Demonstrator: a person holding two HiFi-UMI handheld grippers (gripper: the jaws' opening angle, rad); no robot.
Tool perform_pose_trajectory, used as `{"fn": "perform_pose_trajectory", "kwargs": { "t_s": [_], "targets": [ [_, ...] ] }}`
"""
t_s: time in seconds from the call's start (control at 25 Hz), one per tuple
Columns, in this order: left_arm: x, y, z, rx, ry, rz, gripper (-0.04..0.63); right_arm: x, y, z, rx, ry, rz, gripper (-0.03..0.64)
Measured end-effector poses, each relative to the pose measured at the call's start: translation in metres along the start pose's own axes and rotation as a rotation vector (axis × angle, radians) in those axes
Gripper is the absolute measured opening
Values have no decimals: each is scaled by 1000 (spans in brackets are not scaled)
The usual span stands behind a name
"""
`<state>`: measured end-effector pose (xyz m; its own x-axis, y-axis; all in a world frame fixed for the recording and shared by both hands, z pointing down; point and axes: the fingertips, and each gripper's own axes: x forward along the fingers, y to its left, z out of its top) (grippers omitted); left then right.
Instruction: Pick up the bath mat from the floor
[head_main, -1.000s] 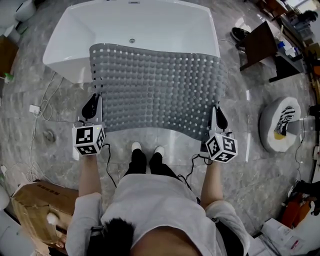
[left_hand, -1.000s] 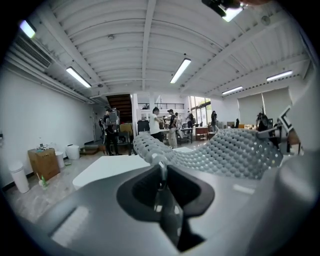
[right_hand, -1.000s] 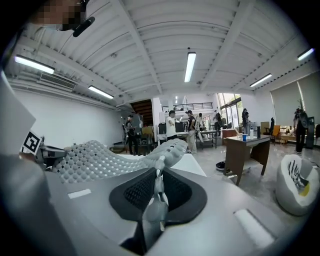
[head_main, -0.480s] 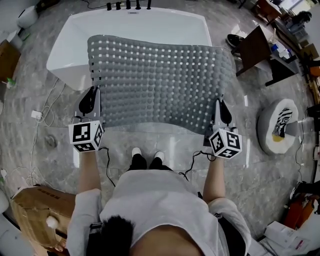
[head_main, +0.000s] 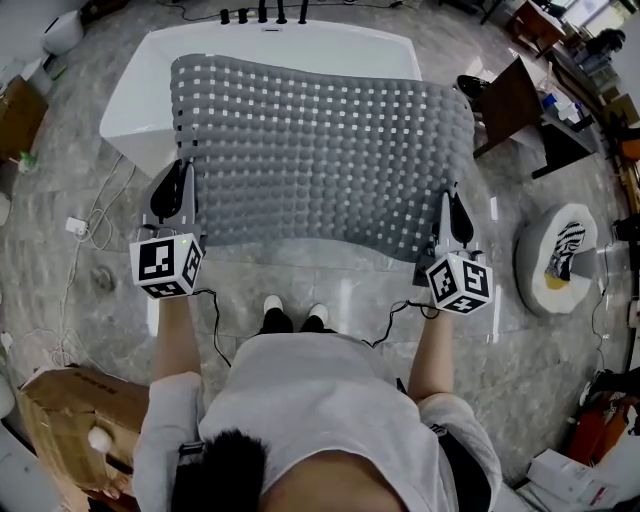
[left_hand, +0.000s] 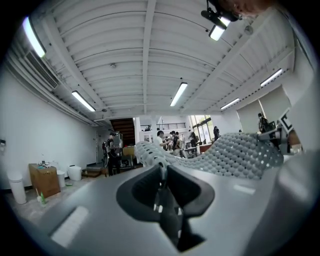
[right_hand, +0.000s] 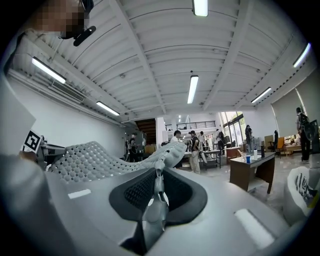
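The bath mat (head_main: 320, 150) spans mid-frame, clear of the floor (head_main: 345, 285). Its near corners are clenched in the left gripper (head_main: 182, 170) and right gripper (head_main: 453, 200) fingers. Its far edge overlaps the bathtub (head_main: 130, 90) at top.

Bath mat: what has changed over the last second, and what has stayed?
The left gripper and right gripper have risen, lifting the bath mat higher; it now hides more of the bathtub in the head view. Both stay shut on its near corners, and the person's shoes have not moved.
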<state>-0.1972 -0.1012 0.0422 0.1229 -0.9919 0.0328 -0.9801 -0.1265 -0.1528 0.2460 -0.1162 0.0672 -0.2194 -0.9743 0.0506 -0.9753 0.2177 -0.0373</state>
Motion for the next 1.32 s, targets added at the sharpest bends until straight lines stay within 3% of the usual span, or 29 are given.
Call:
{"fn": "perform_pose_trajectory", "kwargs": {
  "t_s": [1.32],
  "targets": [
    [-3,5,21,36,-39,13,46,6,9,21,-10,-49,35,49]
  ]
}}
